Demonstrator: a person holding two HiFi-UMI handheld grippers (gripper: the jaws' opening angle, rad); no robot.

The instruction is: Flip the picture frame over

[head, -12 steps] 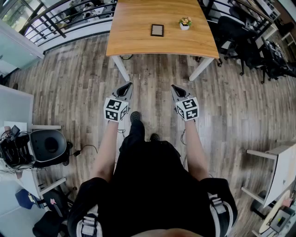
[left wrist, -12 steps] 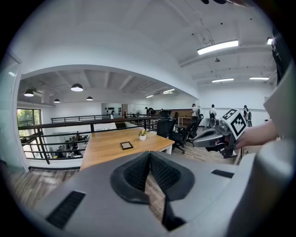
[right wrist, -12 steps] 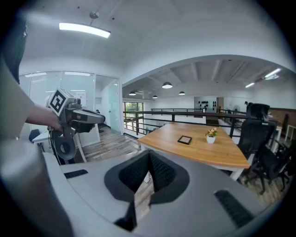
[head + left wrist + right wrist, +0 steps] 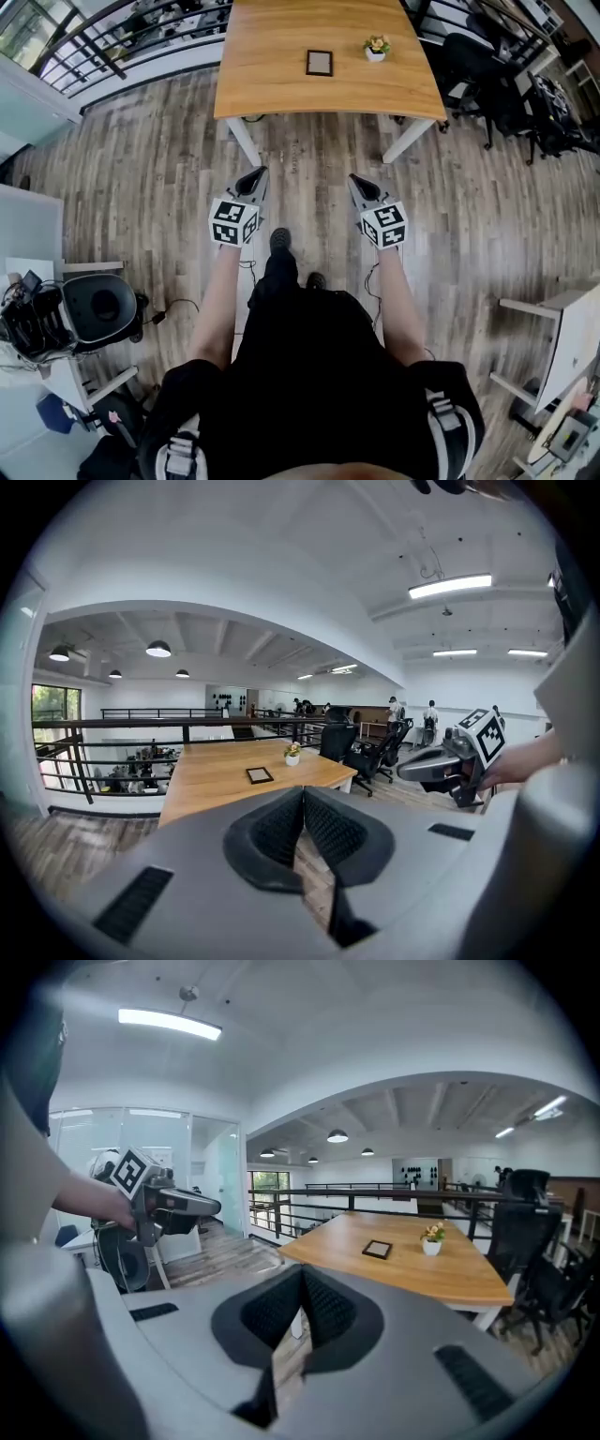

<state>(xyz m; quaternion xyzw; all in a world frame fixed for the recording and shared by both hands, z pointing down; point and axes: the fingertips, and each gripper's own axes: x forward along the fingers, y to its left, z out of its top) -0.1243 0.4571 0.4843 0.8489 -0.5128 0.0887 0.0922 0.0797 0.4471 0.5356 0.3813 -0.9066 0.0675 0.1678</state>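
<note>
A small dark picture frame lies flat on the wooden table, well ahead of me; it also shows as a dark rectangle, the frame in the left gripper view and the frame in the right gripper view. My left gripper is held over the floor, short of the table, jaws shut and empty. My right gripper hangs level with it to the right, also shut on nothing. Each gripper view shows the other gripper off to the side, the right gripper and the left gripper.
A small white pot with flowers stands right of the frame on the table. White table legs splay toward me. Black office chairs crowd the right, a railing runs at the far left, and a round black device sits lower left.
Both grippers and the scene have shifted only slightly in the head view; the jaws stay shut and nothing was touched.
</note>
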